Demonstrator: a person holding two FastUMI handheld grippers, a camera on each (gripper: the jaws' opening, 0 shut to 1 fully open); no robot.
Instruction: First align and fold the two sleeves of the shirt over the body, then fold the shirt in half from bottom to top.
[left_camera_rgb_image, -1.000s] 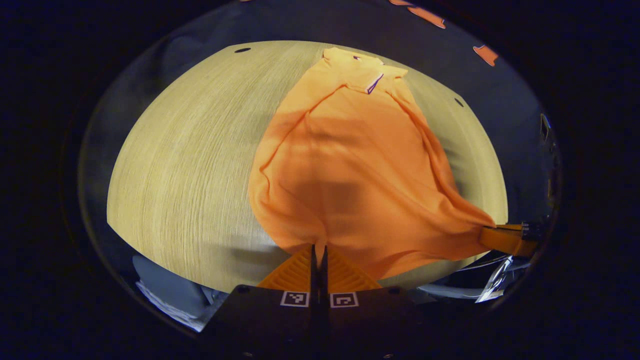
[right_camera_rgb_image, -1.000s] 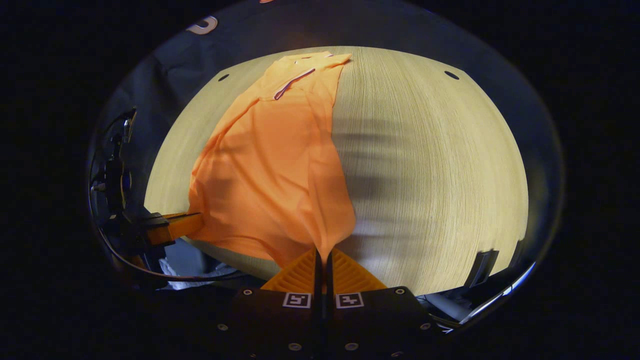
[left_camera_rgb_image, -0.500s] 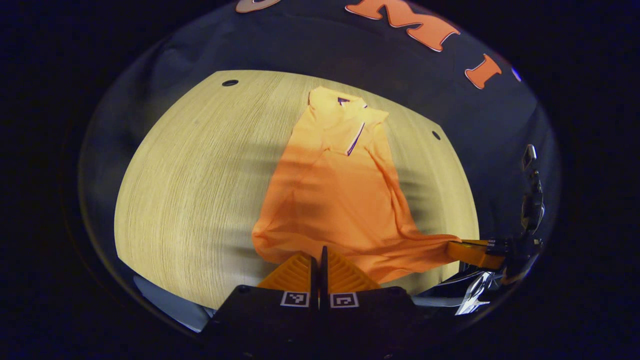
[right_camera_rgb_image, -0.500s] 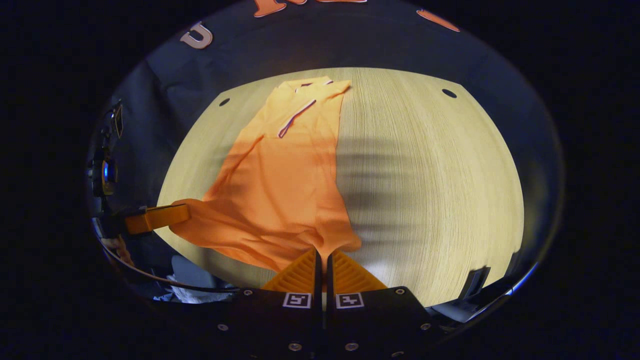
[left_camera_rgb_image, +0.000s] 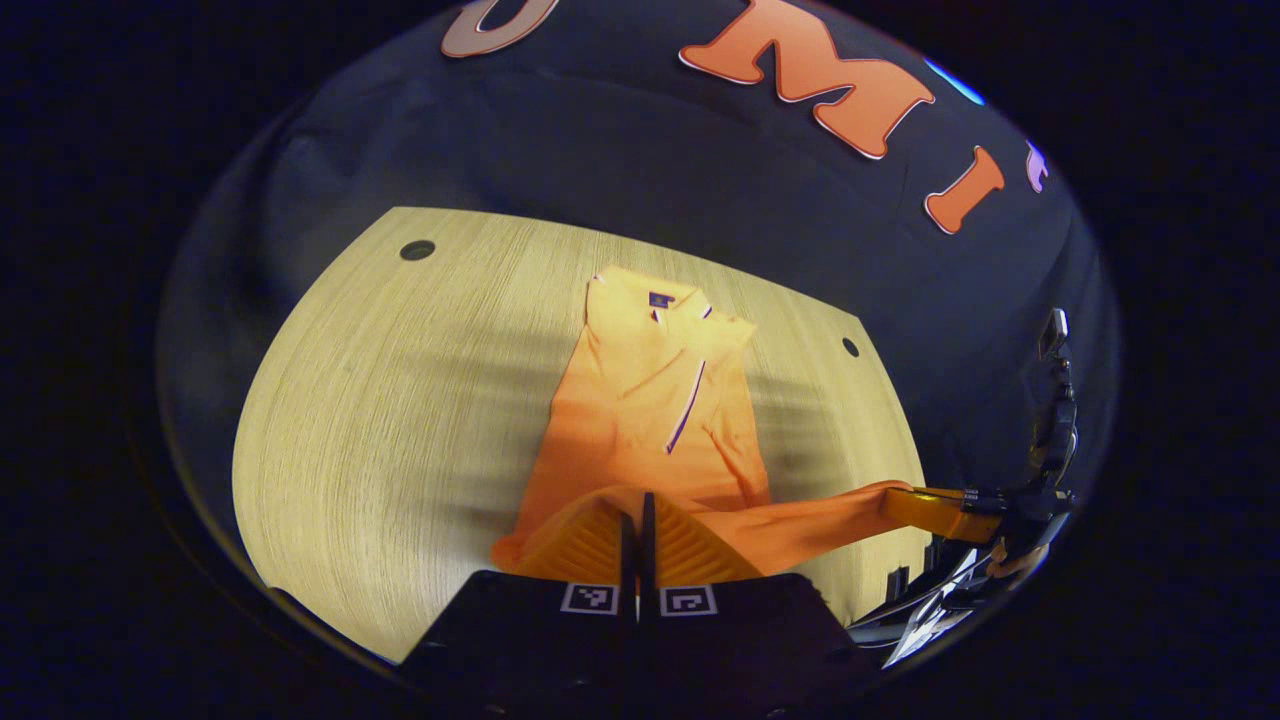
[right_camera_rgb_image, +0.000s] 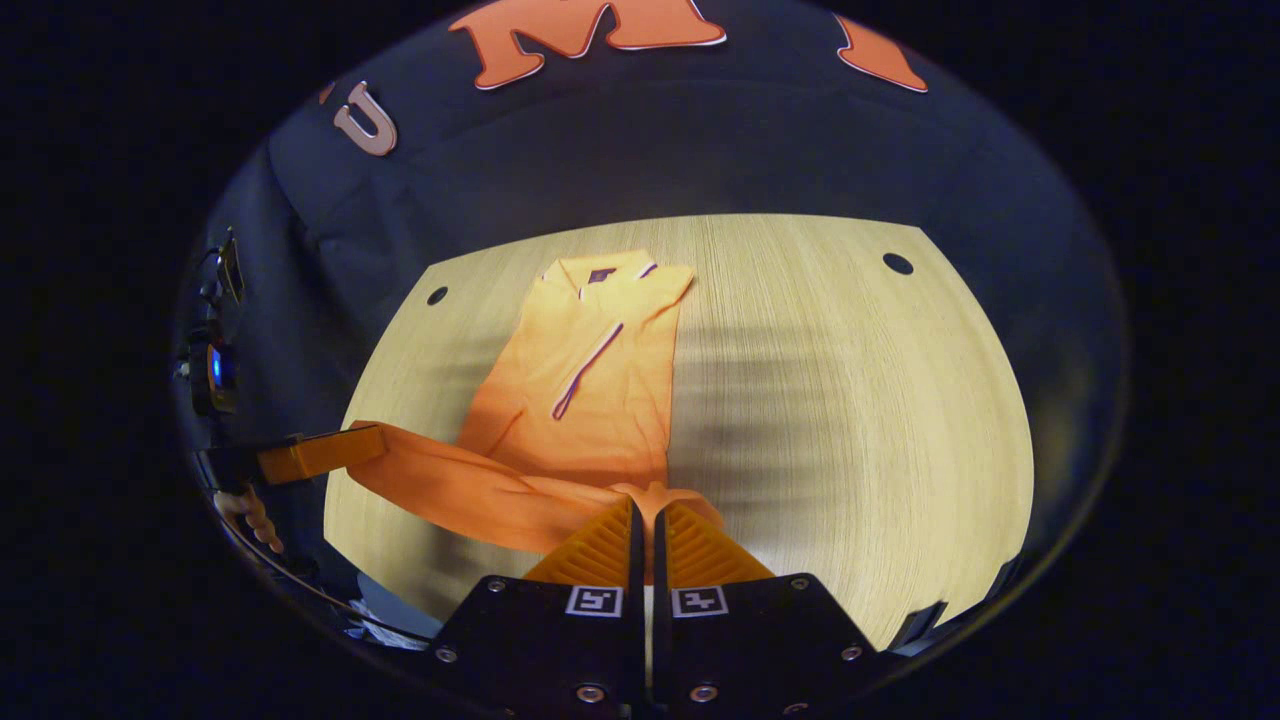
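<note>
Shirt (left_camera_rgb_image: 650, 400) hem pinched by both closed tongs: left (left_camera_rgb_image: 633, 520), right (right_camera_rgb_image: 645, 510); person's hand (right_camera_rgb_image: 250, 510) beside table (right_camera_rgb_image: 850, 400).

Both views are dim at the edges; the table (right_camera_rgb_image: 850, 400) is brightly lit from above, crossed by soft striped shadows. Fisheye distortion bends its edges, slightly blurred.

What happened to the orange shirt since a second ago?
Both grippers, the left gripper and the right gripper, carried the bottom hem up and forward toward the collar, so less of the orange shirt lies flat. Nothing was let go: each stays shut on the hem. The collar end stayed put on the wooden table.
</note>
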